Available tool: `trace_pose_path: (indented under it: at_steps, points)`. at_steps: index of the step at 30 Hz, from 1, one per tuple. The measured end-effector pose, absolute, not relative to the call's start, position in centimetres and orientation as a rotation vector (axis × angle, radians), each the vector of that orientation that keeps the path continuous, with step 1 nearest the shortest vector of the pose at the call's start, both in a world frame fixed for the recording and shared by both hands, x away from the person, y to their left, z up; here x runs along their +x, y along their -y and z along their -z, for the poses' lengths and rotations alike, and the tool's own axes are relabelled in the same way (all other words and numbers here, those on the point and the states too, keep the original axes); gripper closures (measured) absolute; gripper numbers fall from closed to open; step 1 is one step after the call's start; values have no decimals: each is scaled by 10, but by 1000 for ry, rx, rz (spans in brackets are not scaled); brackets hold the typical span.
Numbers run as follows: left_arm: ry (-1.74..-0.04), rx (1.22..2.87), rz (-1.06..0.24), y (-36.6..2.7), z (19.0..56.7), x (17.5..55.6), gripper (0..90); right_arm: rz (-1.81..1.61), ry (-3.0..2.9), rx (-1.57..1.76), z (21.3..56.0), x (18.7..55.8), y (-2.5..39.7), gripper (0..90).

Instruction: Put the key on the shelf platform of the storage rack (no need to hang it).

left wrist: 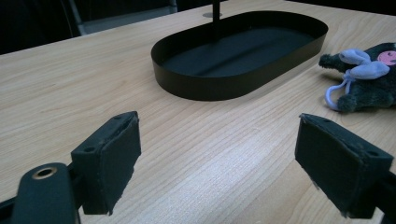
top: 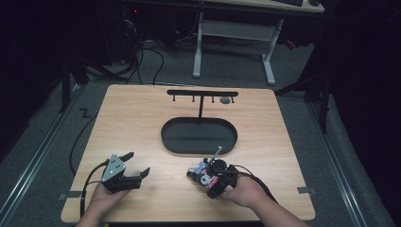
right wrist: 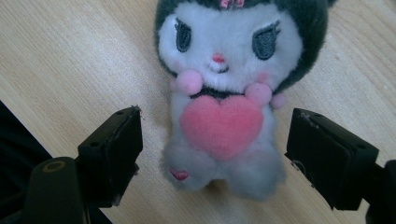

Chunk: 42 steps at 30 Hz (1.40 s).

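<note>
A: right gripper (right wrist: pixel 212 140) status?

B: jaws wide apart, holding nothing. In the right gripper view the plush toy (right wrist: pixel 224 93) lies on its back on the table (right wrist: pixel 70 56), lower body between the two pads (right wrist: pixel 114 149), clear wood showing on both sides. Neither pad touches it. Pink heart (right wrist: pixel 220 125) sits roughly midway between the pads, head beyond the tips, feet toward the gripper body

A: and from above?

B: high view puts the right gripper (top: pixel 215 182) near the front edge, right of centre, tilted over the plush toy (top: pixel 202 174). The toy lies just ahead of the hand (top: pixel 243 191), on bare wood, outside the tray and near its front rim

A: left gripper?

B: left gripper (left wrist: pixel 219 154) also wide open and empty, only table (left wrist: pixel 93 74) between its pads (left wrist: pixel 109 158). In the high view the left gripper (top: pixel 135 165) is at front left, pointing right and slightly forward, well apart from the toy. Its own view catches the plush toy (left wrist: pixel 369 77) far right, lying on its side, beyond the right pad

A: what else is out there?

B: black oval tray (top: pixel 198 137), mid-table, beyond both grippers, nothing lying in it. A thin post rises from it to a hook bar (top: pixel 202 93) at the back. The left gripper view shows the tray (left wrist: pixel 219 86) straight ahead, toy just right of its rim, not touching
</note>
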<state>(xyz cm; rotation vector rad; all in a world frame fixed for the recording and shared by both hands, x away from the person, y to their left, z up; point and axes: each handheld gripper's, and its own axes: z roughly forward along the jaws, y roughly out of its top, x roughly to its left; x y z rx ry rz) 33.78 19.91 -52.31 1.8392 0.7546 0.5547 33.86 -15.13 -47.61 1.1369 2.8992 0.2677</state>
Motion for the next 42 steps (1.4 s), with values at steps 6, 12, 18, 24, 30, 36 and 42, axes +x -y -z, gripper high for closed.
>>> trace_pose_path:
  at_steps: [6, 12, 18, 24, 30, 36, 42]
  points:
    - [-759, 1841, -555, -200, 523, 338, 151, -253, -2897, 1142, 478, 340, 152, 207]
    - [-755, 1844, -554, -199, 523, 338, 151, -229, -2906, 1151, 481, 342, 151, 249]
    - [-748, 1844, -554, -199, 523, 337, 151, -214, -2918, 1154, 483, 342, 147, 327]
    - [-742, 1842, -560, -199, 523, 337, 151, -212, -2906, 1150, 482, 342, 148, 408]
    - [-745, 1840, -563, -200, 523, 337, 152, -211, -2901, 1164, 481, 341, 149, 451]
    - [-741, 1844, -564, -199, 523, 336, 152, -232, -2896, 1157, 480, 341, 149, 468]
    - [-748, 1842, -563, -200, 524, 337, 152, -273, -2886, 1177, 468, 342, 152, 474]
